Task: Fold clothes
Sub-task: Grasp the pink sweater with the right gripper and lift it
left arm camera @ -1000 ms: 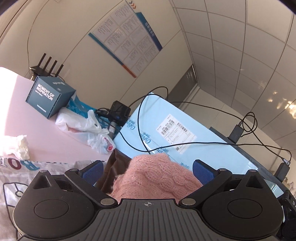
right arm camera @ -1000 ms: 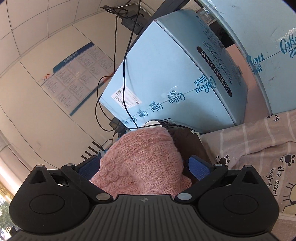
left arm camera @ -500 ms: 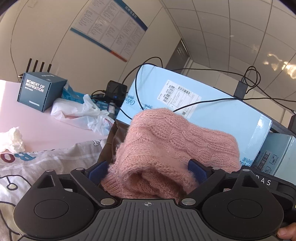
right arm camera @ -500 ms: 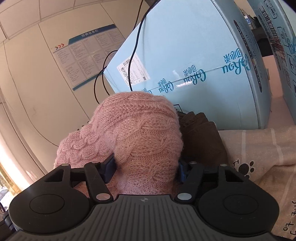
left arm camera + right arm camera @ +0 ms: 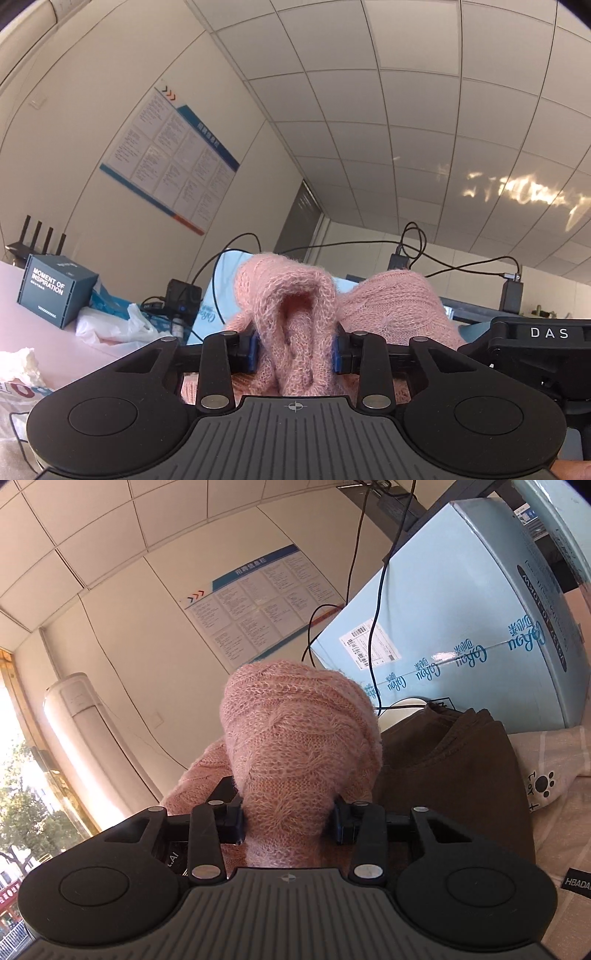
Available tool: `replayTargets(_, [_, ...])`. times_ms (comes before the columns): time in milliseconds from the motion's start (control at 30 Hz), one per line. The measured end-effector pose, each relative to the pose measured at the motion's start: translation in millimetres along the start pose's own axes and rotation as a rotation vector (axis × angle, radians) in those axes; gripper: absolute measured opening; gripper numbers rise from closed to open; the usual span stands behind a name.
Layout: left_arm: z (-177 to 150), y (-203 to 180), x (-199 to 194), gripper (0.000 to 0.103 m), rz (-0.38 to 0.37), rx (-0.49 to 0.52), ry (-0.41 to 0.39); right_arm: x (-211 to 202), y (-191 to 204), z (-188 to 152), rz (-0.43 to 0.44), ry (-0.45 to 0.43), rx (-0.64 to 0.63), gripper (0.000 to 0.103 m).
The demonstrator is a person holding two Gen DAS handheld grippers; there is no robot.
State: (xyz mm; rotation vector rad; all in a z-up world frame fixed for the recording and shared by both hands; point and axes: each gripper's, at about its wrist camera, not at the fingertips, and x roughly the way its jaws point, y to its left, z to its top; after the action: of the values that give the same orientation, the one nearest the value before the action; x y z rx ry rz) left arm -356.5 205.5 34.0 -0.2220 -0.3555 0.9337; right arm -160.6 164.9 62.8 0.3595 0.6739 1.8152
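A pink cable-knit sweater bulges up between the blue pads of my left gripper, which is shut on a thick fold of it. The same pink sweater rises in a hump in the right wrist view, where my right gripper is shut on another fold. Both grippers point upward, toward wall and ceiling. In the left wrist view the right gripper's black body sits close at the right. A folded brown garment lies just right of the sweater.
A large light-blue carton with cables over it stands behind the clothes. A beige paw-print cloth covers the surface at right. On the pink table are a dark blue box, white plastic bags and a crumpled tissue.
Both grippers have closed from open onto the pink sweater and lifted it, tilting upward so the views now take in more wall and ceiling.
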Motion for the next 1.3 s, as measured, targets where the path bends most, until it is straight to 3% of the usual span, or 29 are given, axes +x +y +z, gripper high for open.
replayTargets(100, [2.9,-20.3,-11.2,0.032,-0.077,-0.022,0.038,-41.7,1.6,1.7,-0.031,-0.014,0.019,0.037])
replayTargets(300, [-12.6,-74.9,-13.3,0.033,-0.273,-0.044,0.213,-132.5,-11.2,-4.0,-0.173,-0.072,0.050,0.038])
replayTargets(500, [-54.7,-134.8,11.0,0.033,-0.463,-0.066,0.508,-224.6,-56.5,-18.4,-0.359,-0.109,0.203,0.039])
replayTargets(667, [-94.3,-182.4,29.0,0.034,-0.595,0.009,0.699,-277.6,-89.9,-28.0,-0.503,-0.135,0.303,0.044])
replayTargets(767, [-112.4,-198.1,40.3,0.044,-0.663,0.064,0.765,-282.3,-86.5,-29.6,-0.563,-0.162,0.247,0.054])
replayTargets(833, [-116.7,-198.2,49.6,0.074,-0.704,0.066,0.784,-285.5,-84.3,-30.6,-0.602,-0.179,0.209,0.072])
replayTargets(967, [-119.5,-182.9,65.5,0.084,-0.742,-0.024,0.797,-291.9,-79.8,-32.7,-0.681,-0.214,0.133,0.079])
replayTargets(1067, [-116.8,-161.6,78.6,0.088,-0.686,-0.136,0.820,-296.7,-76.5,-34.2,-0.740,-0.240,0.076,0.085])
replayTargets(1133, [-109.2,-148.9,83.8,0.090,-0.650,-0.187,0.792,-299.9,-74.3,-35.3,-0.778,-0.258,0.037,0.088])
replayTargets(1300, [-96.9,-128.7,83.8,0.093,-0.557,-0.183,0.699,-259.8,-62.9,-38.5,-0.724,-0.174,0.010,0.094])
